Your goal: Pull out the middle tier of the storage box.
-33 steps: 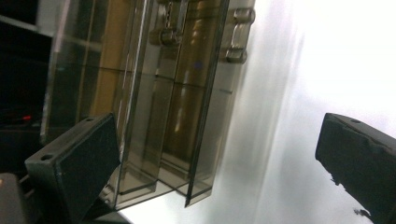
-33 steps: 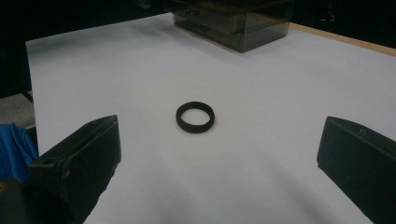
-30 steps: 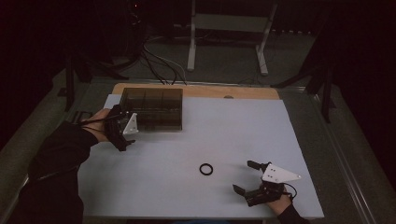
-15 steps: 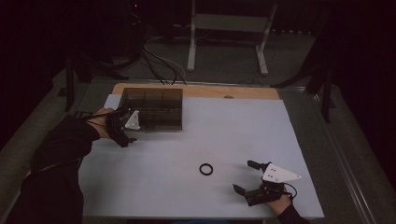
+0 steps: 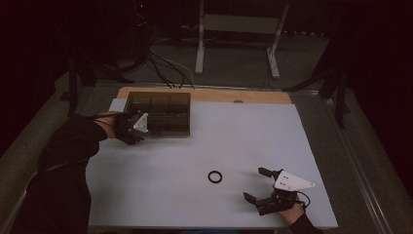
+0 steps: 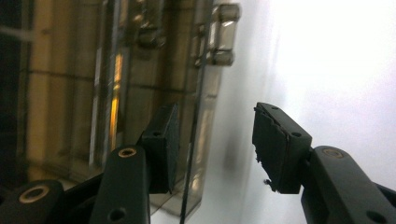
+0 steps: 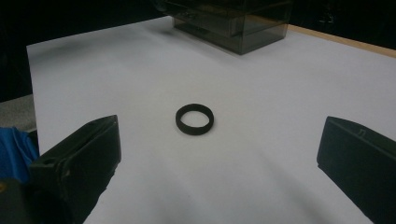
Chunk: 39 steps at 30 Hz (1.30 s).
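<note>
Unmarked smoky box, plain black ring

It looked like a lab or test room: a dark space where a white-covered table stood on grey floor, loose black cables trailed at the far left, and a bare metal stand rose beyond the table.

Room was dark, light fell mostly on the white table top. Wooden board edge showed along its far side at 12 o'clock. Grey floor beyond, with black cables at 11 o'clock and a white metal stand at 12 o'clock.
</note>
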Each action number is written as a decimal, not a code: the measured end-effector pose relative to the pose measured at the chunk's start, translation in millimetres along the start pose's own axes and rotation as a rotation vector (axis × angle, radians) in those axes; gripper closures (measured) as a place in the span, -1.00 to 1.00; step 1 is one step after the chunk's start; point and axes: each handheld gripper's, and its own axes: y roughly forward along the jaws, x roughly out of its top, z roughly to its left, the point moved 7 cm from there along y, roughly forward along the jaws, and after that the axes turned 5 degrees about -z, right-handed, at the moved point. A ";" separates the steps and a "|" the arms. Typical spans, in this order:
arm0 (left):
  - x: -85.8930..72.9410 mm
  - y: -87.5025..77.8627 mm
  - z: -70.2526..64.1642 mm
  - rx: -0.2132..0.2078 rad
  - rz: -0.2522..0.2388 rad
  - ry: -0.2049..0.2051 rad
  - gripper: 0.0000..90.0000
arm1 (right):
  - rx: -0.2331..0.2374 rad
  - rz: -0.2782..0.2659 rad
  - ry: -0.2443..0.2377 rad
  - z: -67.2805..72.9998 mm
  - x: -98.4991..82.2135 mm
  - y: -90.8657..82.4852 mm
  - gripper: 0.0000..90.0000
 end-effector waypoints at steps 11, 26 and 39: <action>-4.0 8.8 11.1 -0.050 0.021 0.005 0.53 | 0.001 0.000 0.001 0.0 -0.1 -0.2 -1.00; -0.2 18.7 17.3 -0.118 0.047 0.032 0.77 | 0.004 -0.001 0.002 0.3 0.0 -1.0 -1.00; 3.8 19.4 20.6 -0.137 0.084 0.086 0.76 | 0.004 0.001 0.001 0.3 -0.3 -0.8 -1.00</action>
